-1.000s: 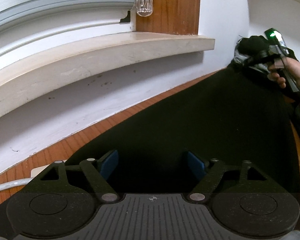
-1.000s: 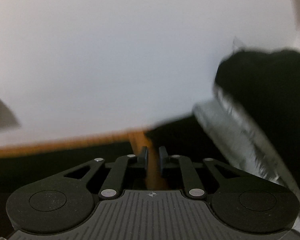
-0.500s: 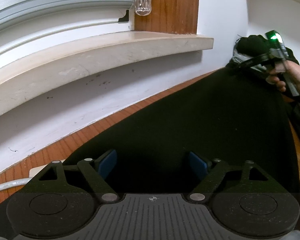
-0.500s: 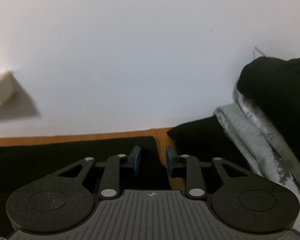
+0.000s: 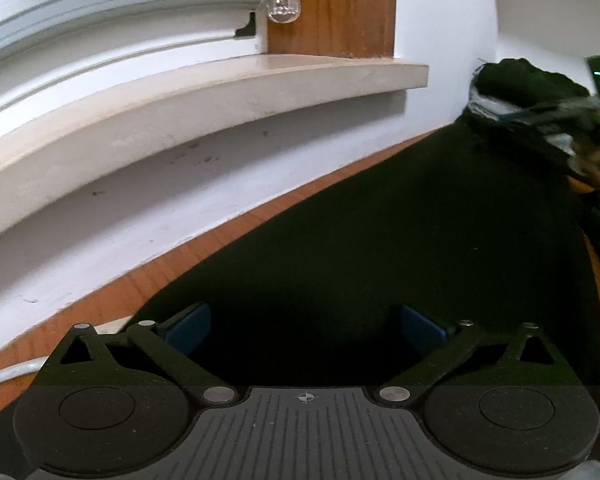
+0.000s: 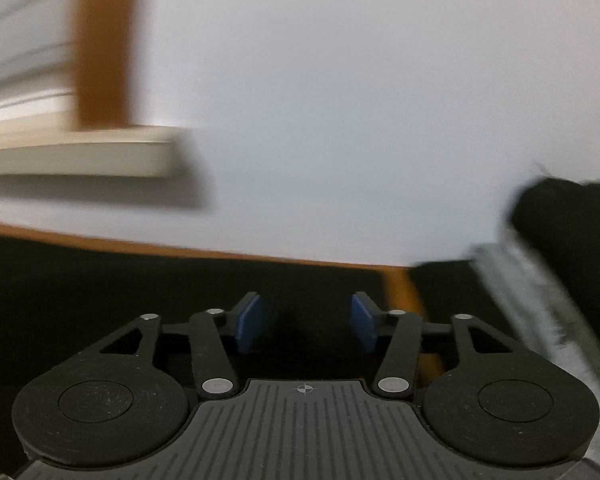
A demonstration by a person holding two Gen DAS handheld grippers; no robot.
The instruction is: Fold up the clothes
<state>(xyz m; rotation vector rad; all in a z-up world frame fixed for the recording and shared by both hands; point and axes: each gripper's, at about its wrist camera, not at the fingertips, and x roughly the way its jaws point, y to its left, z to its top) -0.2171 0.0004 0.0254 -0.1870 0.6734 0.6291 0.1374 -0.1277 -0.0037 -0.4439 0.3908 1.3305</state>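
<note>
Left gripper (image 5: 306, 326): jaws spread wide after opening further; dark cloth lies under the gap, pads not pressing it.
Right gripper (image 6: 304, 322): jaws partly apart, just been opening; nothing clamped.
Black garment (image 5: 380, 240): flat on the wooden table (image 5: 100, 304), directly at 12 o'clock from both tongs.
Long axis: in the left wrist view, runs from 6 o'clock toward 1 o'clock, narrowing at the far end.
Nearer hand: left holds the near end; right, judged, the far end.
Clothes pile (image 6: 560, 240): at 2 o'clock from the right gripper, against the wall.
</note>
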